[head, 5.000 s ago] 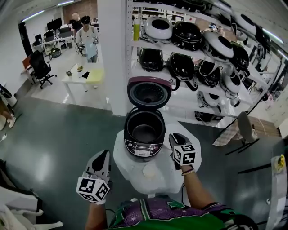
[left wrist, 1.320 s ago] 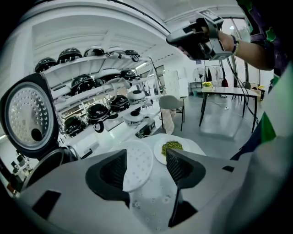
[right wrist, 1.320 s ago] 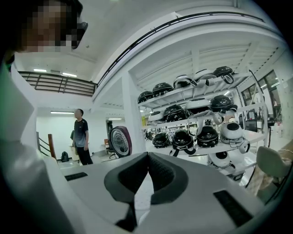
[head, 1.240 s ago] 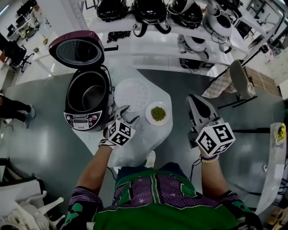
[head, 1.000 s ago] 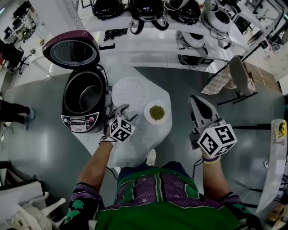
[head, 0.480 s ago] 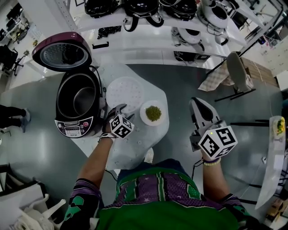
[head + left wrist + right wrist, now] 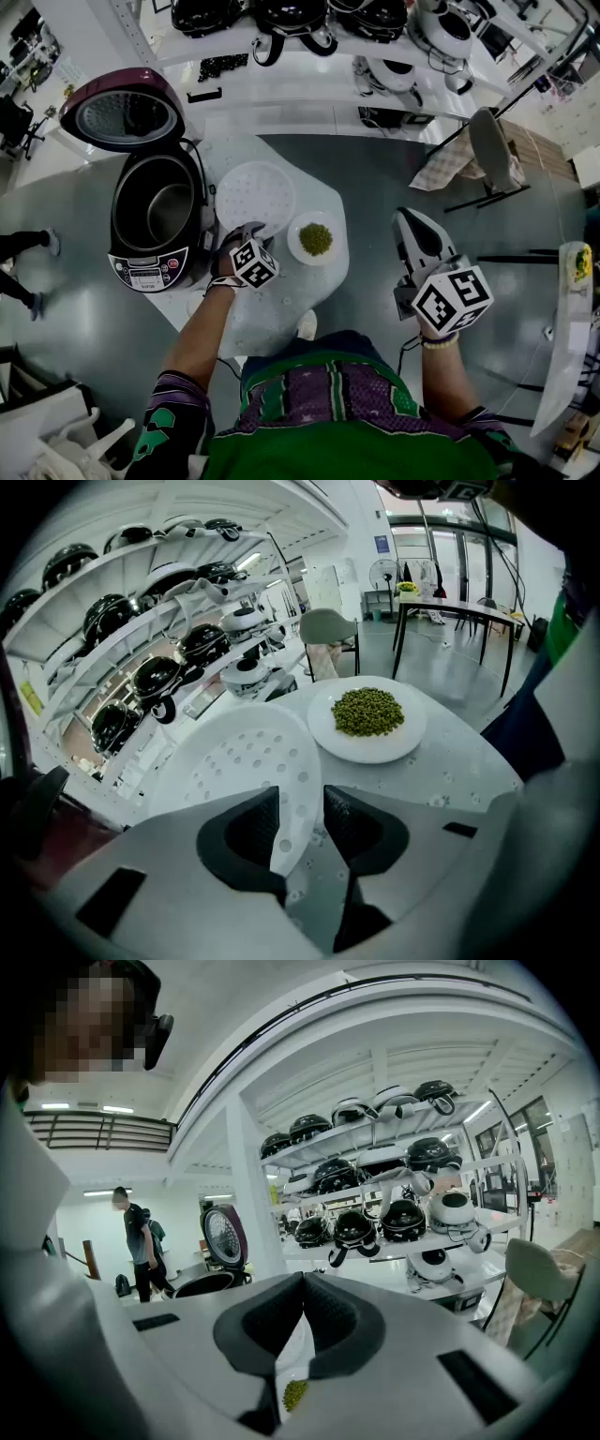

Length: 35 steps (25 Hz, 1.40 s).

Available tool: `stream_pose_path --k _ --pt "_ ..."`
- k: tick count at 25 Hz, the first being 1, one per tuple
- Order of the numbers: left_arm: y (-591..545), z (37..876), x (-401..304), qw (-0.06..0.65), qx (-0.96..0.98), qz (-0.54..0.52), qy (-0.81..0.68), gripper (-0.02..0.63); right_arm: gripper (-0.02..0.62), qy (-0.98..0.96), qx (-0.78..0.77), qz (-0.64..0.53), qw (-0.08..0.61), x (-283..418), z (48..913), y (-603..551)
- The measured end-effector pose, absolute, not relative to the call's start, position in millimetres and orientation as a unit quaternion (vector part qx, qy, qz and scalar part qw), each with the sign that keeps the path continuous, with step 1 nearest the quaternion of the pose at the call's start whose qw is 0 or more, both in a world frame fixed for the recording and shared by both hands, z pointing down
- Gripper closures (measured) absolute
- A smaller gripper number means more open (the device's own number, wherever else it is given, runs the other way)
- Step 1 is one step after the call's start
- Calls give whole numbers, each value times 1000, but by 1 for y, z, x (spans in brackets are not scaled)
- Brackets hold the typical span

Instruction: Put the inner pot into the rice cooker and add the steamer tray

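Slippage looks the main risk: left tongs (image 7: 302, 808), half open and just closing, straddle the steamer tray's (image 7: 239, 761) near rim unpinched. A shallow bite could drop it onto the pea plate (image 7: 367, 747) beyond. Rice cooker (image 7: 141, 272) with inner pot (image 7: 161, 202) sits leftward. Right tongs (image 7: 302, 1283) shut, empty.

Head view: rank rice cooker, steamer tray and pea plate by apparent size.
1. rice cooker, body plus open lid: clearly largest.
2. steamer tray.
3. plate of peas: smallest.
All three sit at a similar distance from the camera, so nearness barely skews the order.
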State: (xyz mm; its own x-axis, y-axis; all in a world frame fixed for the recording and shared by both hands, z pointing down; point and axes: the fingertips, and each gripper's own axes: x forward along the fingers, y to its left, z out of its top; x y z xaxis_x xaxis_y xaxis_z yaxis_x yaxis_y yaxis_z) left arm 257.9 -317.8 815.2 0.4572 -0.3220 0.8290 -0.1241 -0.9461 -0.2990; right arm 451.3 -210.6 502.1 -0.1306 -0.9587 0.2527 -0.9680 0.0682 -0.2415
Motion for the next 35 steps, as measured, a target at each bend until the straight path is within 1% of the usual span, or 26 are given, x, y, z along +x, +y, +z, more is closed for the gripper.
stream_pose_path --k 4,5,6,10,18,27,35 --pt "-316 821 259 115 -842 -513 122 498 589 -736 654 175 16 449 505 -210" --pt "-315 821 259 123 -840 -515 119 527 589 -735 654 177 17 449 505 -210" --pt "-315 821 260 132 -838 -517 117 542 589 -734 655 180 19 449 506 -209" --pt "-310 816 265 163 -833 -518 105 561 589 -733 654 184 21 449 506 -207" --pt "-302 808 269 196 -827 -519 92 565 589 -733 655 181 21 446 501 -202" --pt "-286 780 284 209 -836 -503 74 565 589 -732 659 172 8 443 486 -190" --pt "-257 745 283 218 -842 -491 47 565 589 -734 659 164 -7 432 471 -181"
